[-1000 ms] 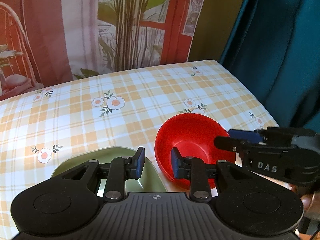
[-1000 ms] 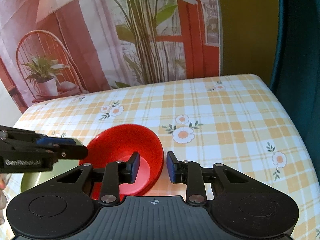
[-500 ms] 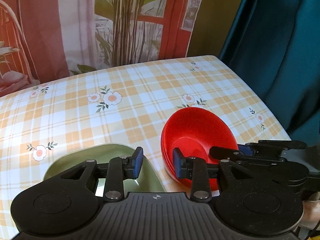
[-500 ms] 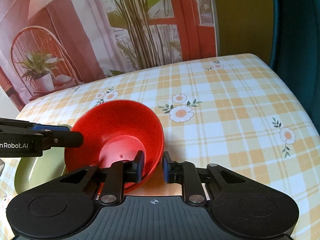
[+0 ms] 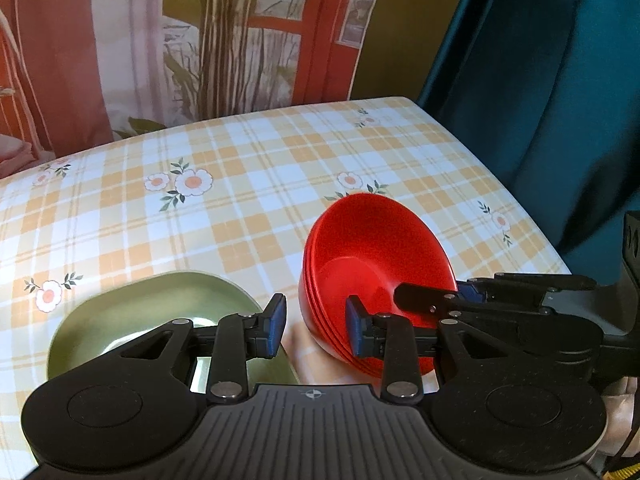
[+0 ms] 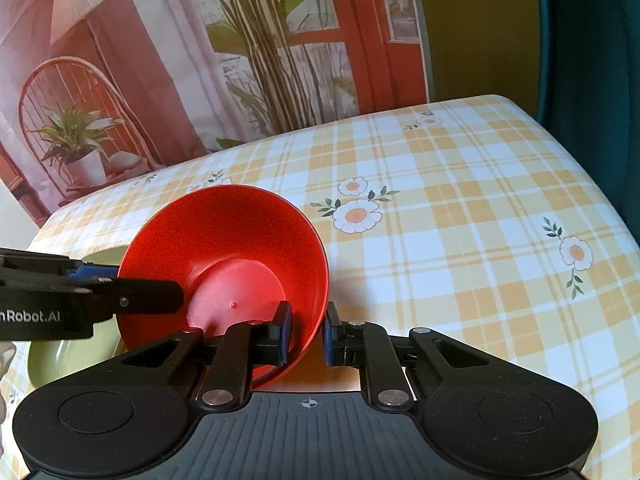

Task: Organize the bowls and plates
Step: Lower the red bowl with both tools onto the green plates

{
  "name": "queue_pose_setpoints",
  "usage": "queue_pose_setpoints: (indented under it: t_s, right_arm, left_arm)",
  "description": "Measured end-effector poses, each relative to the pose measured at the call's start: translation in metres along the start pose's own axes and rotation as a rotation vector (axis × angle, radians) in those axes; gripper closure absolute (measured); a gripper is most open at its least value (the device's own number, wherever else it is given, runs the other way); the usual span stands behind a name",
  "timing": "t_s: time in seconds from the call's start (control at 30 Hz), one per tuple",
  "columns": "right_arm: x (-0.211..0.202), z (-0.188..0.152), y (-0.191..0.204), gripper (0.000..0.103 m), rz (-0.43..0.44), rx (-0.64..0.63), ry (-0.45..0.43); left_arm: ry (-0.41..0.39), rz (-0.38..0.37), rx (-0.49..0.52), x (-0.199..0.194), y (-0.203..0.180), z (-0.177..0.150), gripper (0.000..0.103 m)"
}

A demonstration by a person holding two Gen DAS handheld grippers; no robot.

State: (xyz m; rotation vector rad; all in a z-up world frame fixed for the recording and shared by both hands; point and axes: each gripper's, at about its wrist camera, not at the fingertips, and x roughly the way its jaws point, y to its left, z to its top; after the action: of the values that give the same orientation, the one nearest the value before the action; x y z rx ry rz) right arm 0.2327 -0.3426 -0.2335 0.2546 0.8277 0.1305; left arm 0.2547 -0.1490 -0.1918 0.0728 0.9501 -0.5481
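My right tongs (image 6: 307,334) are clamped on the near rim of the red bowl (image 6: 224,248); the jaws have just been closing, w/ the wall pinched between the blue pads, one inside, one outside. The bowl sits tilted, mouth toward my right cam, centre-left of that frame. Its lower edge is hidden behind my own tong arms, so I can't tell if it touches the tablecloth (image 6: 460,208).

In the left cam the bowl (image 5: 372,248) is centre-right and its outer wall shows stepped ridges, maybe several nested bowls, can't tell for sure. Smooth, glossy, plastic-looking, w/ a flat round bottom.

My left tongs (image 5: 316,326) are partly open w/ nothing between the pads; bare cloth shows in the gap. The right pad is just beside the bowl's outer wall; contact not clear.

Green dish (image 5: 160,308) lower left in the left cam: matte olive, rounded shape, shallow raised rim, near half covered by my tong body. In the right cam only slivers of it (image 6: 52,356) show at the left edge, behind the left tongs (image 6: 132,294).

The cloth is a yellow-white check w/ printed flowers, slightly shiny. Backdrop (image 6: 200,60) in the upper frame is a printed scene of plants and a red door. Teal curtain (image 5: 560,100) at upper right in the left cam. A bit of a hand (image 5: 618,400) pokes in at the lower right edge, mostly cut off.
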Motion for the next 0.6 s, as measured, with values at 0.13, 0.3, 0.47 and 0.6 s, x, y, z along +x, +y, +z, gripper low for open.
queue_pose_setpoints:
  t_s: [0.13, 0.3, 0.47, 0.6]
  right_arm:
    - [0.0, -0.001, -0.001, 0.089, 0.007, 0.009, 0.0]
    - [-0.003, -0.003, 0.0, 0.089, 0.004, 0.023, 0.002]
    - [-0.008, -0.004, 0.001, 0.089, 0.017, 0.033, 0.002]
    - [-0.013, -0.004, 0.004, 0.089, 0.014, 0.027, -0.003]
  left_arm:
    - [-0.002, -0.015, 0.007, 0.0, -0.001, -0.002, 0.078]
    - [0.001, 0.0, 0.039, -0.002, -0.006, -0.003, 0.079]
    - [0.006, -0.001, 0.029, -0.002, -0.004, -0.005, 0.079]
    - [0.006, -0.001, 0.026, -0.004, -0.004, -0.005, 0.079]
